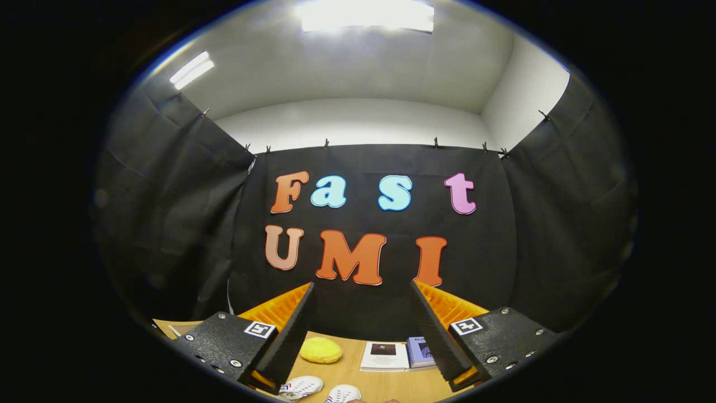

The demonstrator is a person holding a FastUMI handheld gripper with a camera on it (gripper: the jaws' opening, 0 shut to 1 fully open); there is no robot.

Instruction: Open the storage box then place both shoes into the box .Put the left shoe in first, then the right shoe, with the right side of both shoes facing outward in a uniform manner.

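My gripper (pixel 362 291) is held high and level, its two fingers spread wide apart with nothing between them. Far below, on the wooden table (pixel 386 383), two white shoes lie side by side near the table's front: one shoe (pixel 302 386) close under the left finger (pixel 291 336), the other shoe (pixel 343 393) just right of it. Only their toe ends show. I cannot make out the storage box.
A yellow soft lump (pixel 320 350) lies on the table beyond the shoes. A white booklet (pixel 384 356) and a blue booklet (pixel 419 351) lie to its right, near the right finger (pixel 439 336). Black cloth walls close the booth on three sides.
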